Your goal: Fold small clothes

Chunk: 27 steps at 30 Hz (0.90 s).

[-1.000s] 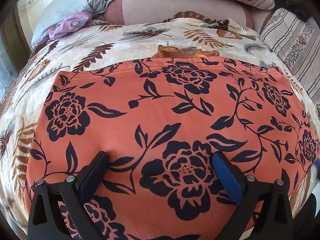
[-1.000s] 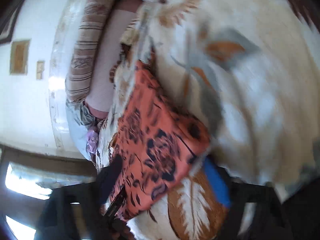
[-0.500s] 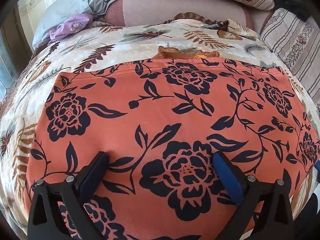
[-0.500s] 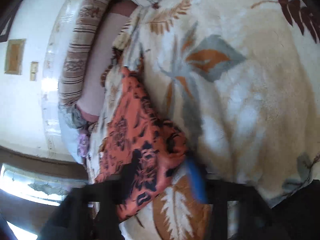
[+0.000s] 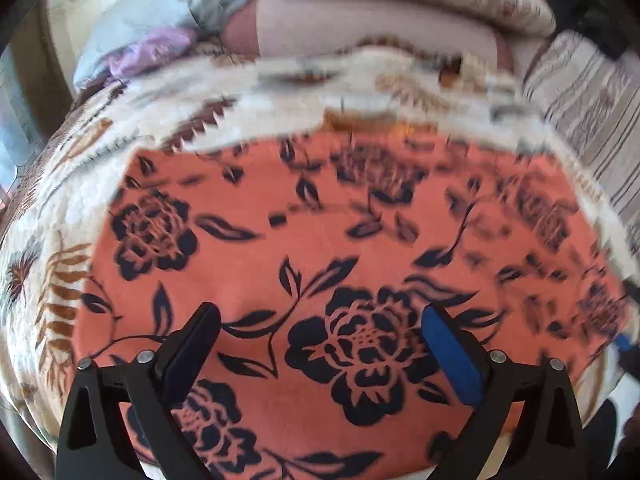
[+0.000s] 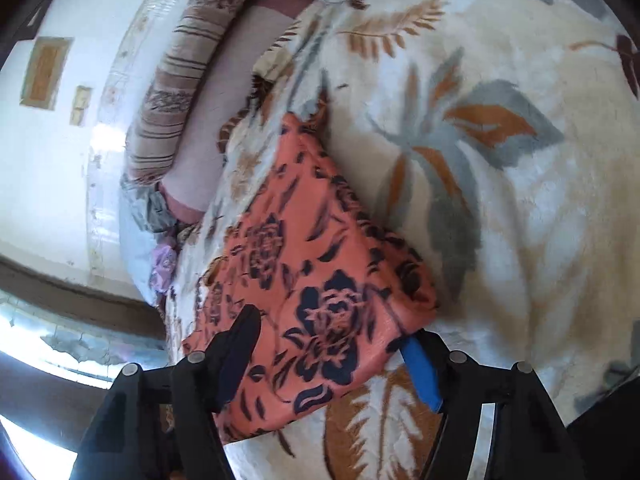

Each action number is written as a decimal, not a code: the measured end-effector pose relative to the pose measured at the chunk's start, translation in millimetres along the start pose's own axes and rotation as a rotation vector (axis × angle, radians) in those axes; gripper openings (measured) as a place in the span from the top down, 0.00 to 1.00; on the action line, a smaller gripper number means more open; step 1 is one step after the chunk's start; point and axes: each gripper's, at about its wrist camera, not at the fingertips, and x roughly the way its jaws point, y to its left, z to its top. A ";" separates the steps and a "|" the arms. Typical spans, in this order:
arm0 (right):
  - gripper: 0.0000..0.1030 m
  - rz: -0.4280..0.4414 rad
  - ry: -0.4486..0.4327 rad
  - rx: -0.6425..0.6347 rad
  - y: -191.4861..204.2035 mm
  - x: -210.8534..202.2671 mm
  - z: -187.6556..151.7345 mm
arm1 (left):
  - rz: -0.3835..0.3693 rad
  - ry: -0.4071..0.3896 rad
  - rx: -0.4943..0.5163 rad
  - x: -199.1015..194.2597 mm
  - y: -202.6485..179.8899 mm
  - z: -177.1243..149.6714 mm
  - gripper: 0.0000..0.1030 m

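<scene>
Left gripper now higher, wide, over one orange garment; right gripper just narrowing, unclamped.

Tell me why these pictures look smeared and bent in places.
Left wrist view: the far half of the orange floral garment and the leaf-patterned fleece blanket are motion-blurred, the near flower sharp. Right wrist view: mild blur, window glare at lower left. Both bulge from the fisheye lens.
</scene>
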 end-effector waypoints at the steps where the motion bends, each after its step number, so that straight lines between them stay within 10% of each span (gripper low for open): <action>1: 0.31 0.013 -0.003 0.015 -2.7 -0.9 0.4 | 0.007 -0.056 -0.005 -11.3 0.4 -0.2 0.03; 3: 0.30 0.016 -0.032 -0.014 0.9 -5.3 1.2 | 0.019 -0.079 0.015 -13.5 -2.6 -2.0 0.03; 6: 0.28 -0.013 -0.025 -0.017 1.2 8.2 6.3 | 0.039 0.088 0.090 36.0 -9.8 -15.4 0.00; 7: 0.30 -0.023 -0.016 -0.022 0.6 14.6 8.6 | 0.049 0.019 0.091 30.8 -10.6 -16.4 0.00; 8: 0.35 -0.041 -0.018 -0.032 3.6 16.3 10.1 | 0.059 0.041 0.096 28.9 -12.7 -13.9 0.02; 10: 0.78 -0.110 -0.013 -0.122 22.6 15.1 12.3 | 0.042 0.038 0.060 17.0 -11.1 -6.2 0.06; 13: 0.79 -0.183 -0.004 -0.166 33.8 20.2 18.0 | 0.020 -0.055 0.055 4.4 -10.6 -3.3 0.06; 15: 0.79 -0.220 0.017 -0.130 27.2 28.6 21.1 | 0.002 0.071 0.097 37.5 -12.9 -11.8 0.03; 17: 0.79 -0.238 0.029 -0.103 26.7 32.5 23.2 | -0.009 0.023 0.117 33.6 -10.0 -9.0 0.03; 22: 0.84 -0.231 -0.074 -0.432 144.1 12.5 11.2 | -0.214 0.024 -0.149 9.5 43.5 8.6 0.08; 27: 0.84 -0.120 -0.050 -0.800 260.9 34.5 -77.7 | -0.371 -0.071 -0.430 -25.7 126.2 10.1 0.08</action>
